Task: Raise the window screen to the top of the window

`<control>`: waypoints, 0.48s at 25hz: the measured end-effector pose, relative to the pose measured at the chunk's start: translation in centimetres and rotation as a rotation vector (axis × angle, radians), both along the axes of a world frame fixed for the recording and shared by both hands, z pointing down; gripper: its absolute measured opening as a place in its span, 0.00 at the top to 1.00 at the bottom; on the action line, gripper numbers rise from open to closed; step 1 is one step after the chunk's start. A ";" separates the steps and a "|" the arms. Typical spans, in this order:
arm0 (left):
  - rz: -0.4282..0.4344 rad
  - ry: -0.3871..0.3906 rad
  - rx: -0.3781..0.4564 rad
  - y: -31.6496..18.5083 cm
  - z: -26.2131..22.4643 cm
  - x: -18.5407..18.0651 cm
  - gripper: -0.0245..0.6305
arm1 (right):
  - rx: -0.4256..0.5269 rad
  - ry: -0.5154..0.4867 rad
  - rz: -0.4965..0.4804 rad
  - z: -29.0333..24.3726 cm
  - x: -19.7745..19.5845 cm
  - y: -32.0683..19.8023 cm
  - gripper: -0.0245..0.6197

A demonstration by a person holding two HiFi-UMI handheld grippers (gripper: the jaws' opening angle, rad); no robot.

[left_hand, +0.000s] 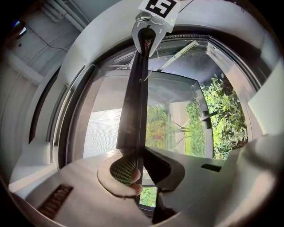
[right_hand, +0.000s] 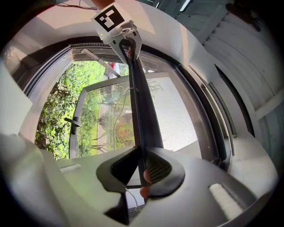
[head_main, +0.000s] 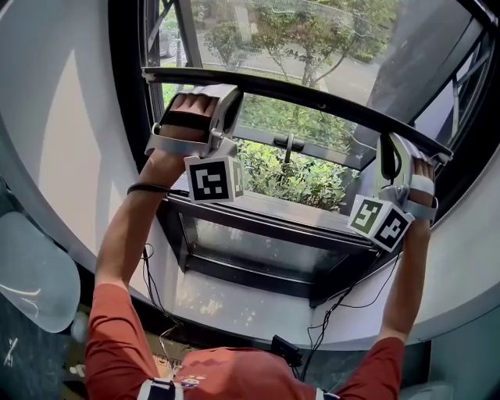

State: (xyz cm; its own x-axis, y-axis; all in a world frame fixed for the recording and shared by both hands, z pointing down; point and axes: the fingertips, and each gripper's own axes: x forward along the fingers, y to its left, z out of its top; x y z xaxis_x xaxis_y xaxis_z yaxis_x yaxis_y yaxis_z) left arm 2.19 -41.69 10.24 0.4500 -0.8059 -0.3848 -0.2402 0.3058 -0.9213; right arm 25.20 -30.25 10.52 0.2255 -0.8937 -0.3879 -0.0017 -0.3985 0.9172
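Note:
The window screen's black bottom bar (head_main: 312,98) runs across the window opening, left end higher than right. My left gripper (head_main: 226,103) is shut on the bar near its left end. My right gripper (head_main: 388,155) is shut on it near its right end. In the left gripper view the bar (left_hand: 135,102) runs from my clamped jaws up to the other gripper's marker cube (left_hand: 156,9), with the screen mesh (left_hand: 103,131) beside it. The right gripper view mirrors this: bar (right_hand: 143,111), mesh (right_hand: 177,113), far marker cube (right_hand: 108,18).
Below the bar the window is open onto green bushes (head_main: 293,176). A window handle (head_main: 289,144) sits on the lower frame. The dark sill frame (head_main: 266,234) juts inward, and cables (head_main: 332,308) hang under it. White wall flanks the opening.

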 end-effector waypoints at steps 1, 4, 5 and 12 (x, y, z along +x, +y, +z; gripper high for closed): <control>0.001 0.004 -0.001 0.0 -0.4 0.0 0.88 | 0.006 -0.001 0.002 -0.4 0.0 0.0 0.87; -0.001 0.005 0.009 0.0 -1.5 0.0 0.88 | 0.024 0.006 0.005 -1.5 0.0 0.0 0.87; -0.001 0.005 0.012 0.0 -1.9 0.0 0.88 | 0.029 0.013 0.010 -1.8 0.1 -0.1 0.87; -0.045 0.009 0.051 -0.2 -4.3 0.1 0.88 | 0.073 0.030 0.037 -4.3 0.2 -0.1 0.87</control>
